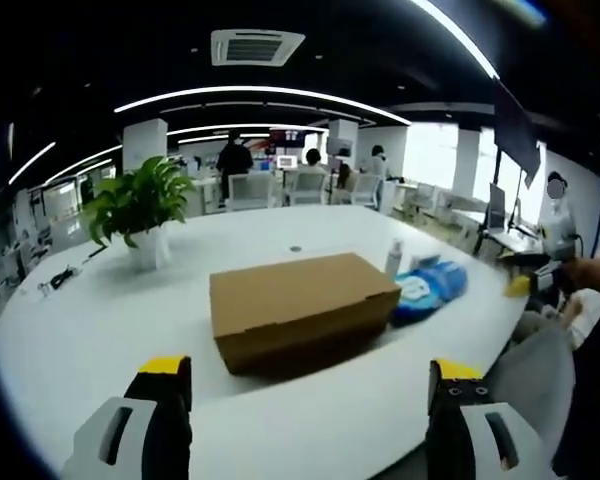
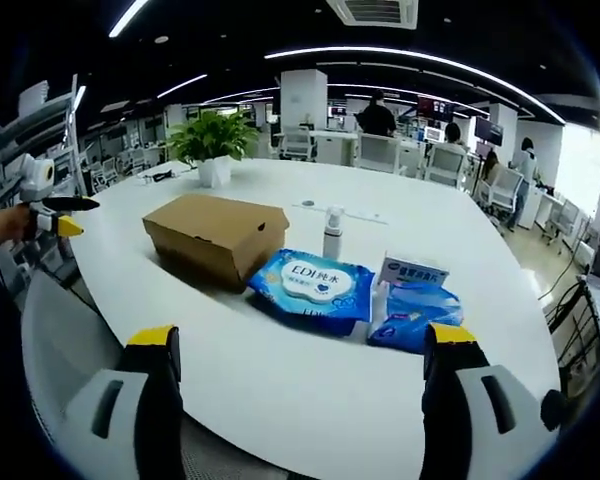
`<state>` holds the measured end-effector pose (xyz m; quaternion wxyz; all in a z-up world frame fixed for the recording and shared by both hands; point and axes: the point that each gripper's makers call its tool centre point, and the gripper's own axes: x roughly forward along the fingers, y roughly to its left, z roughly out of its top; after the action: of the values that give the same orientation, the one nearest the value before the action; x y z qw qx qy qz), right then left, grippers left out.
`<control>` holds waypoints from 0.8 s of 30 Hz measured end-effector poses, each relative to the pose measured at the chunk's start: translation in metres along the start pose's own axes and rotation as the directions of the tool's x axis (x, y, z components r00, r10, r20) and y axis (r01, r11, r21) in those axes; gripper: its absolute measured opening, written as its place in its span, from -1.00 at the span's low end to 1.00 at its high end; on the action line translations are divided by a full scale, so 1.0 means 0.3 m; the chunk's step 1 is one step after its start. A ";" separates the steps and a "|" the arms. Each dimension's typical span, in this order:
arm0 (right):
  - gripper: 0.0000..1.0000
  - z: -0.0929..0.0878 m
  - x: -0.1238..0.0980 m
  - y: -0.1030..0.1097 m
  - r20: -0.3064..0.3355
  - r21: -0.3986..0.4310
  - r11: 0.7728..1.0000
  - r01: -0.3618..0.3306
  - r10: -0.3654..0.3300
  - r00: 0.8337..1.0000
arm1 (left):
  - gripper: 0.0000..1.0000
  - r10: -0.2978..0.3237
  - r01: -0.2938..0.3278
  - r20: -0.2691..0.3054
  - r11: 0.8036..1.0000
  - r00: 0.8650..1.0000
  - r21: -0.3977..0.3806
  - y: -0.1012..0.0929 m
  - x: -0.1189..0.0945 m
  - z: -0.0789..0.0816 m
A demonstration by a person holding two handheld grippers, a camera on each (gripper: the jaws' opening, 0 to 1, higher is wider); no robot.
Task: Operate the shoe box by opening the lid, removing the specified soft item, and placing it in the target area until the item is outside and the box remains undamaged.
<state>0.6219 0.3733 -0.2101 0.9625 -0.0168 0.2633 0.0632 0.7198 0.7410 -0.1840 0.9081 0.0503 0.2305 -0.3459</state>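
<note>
Near the middle of the white tabletop (image 2: 280, 400) sits the brown shoe box (image 2: 216, 235), lid closed. Just beside it, toward the near edge, lie a blue wet-wipe pack (image 2: 312, 286), a small spray bottle (image 2: 332, 234) and blue tissue packs (image 2: 416, 300). A potted plant (image 1: 140, 210) stands toward the far edge. Both the left hand-held gripper (image 1: 310, 400) and right hand-held gripper (image 2: 300, 390) hover off the near edge, jaws apart, empty.

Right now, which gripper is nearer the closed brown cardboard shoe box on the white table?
Left, apparently. The left gripper faces the brown cardboard box straight on, and the box looms large. The right gripper is further back, with the blue wipes packet nearer it.
</note>
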 end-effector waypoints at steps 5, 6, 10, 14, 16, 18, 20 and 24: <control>0.92 -0.008 -0.002 0.004 -0.002 -0.004 1.000 0.002 -0.002 1.000 | 1.00 -0.008 0.008 -0.015 1.000 1.000 0.011 -0.010 0.005 -0.010; 0.92 -0.011 -0.002 0.006 -0.007 -0.008 1.000 0.001 -0.001 1.000 | 1.00 -0.009 0.010 -0.016 1.000 1.000 0.012 -0.011 0.003 -0.011; 0.92 -0.010 -0.005 0.016 -0.009 -0.017 1.000 0.002 -0.002 1.000 | 1.00 -0.020 0.020 -0.018 1.000 1.000 0.010 -0.021 0.004 -0.013; 0.92 -0.003 -0.006 0.024 -0.005 -0.020 1.000 0.001 -0.001 1.000 | 1.00 -0.023 0.024 -0.014 1.000 1.000 0.015 -0.026 0.002 -0.011; 0.92 -0.003 -0.007 0.020 -0.003 -0.020 1.000 0.003 -0.003 1.000 | 1.00 -0.024 0.024 -0.014 1.000 1.000 0.016 -0.027 0.001 -0.012; 0.92 -0.002 -0.007 0.018 -0.001 -0.016 1.000 0.002 -0.002 1.000 | 1.00 -0.026 0.026 -0.013 1.000 1.000 0.017 -0.027 -0.001 -0.013; 0.92 -0.003 -0.008 0.017 -0.002 -0.017 1.000 0.004 -0.004 1.000 | 1.00 -0.027 0.027 -0.013 0.999 1.000 0.017 -0.028 -0.002 -0.013; 0.92 0.000 -0.012 0.013 0.004 -0.017 1.000 0.012 -0.011 1.000 | 1.00 -0.034 0.034 -0.012 0.999 0.999 0.019 -0.029 -0.004 -0.015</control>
<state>0.6184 0.3767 -0.2084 0.9632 -0.0262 0.2606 0.0599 0.7118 0.7363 -0.1869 0.9003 0.0568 0.2332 -0.3632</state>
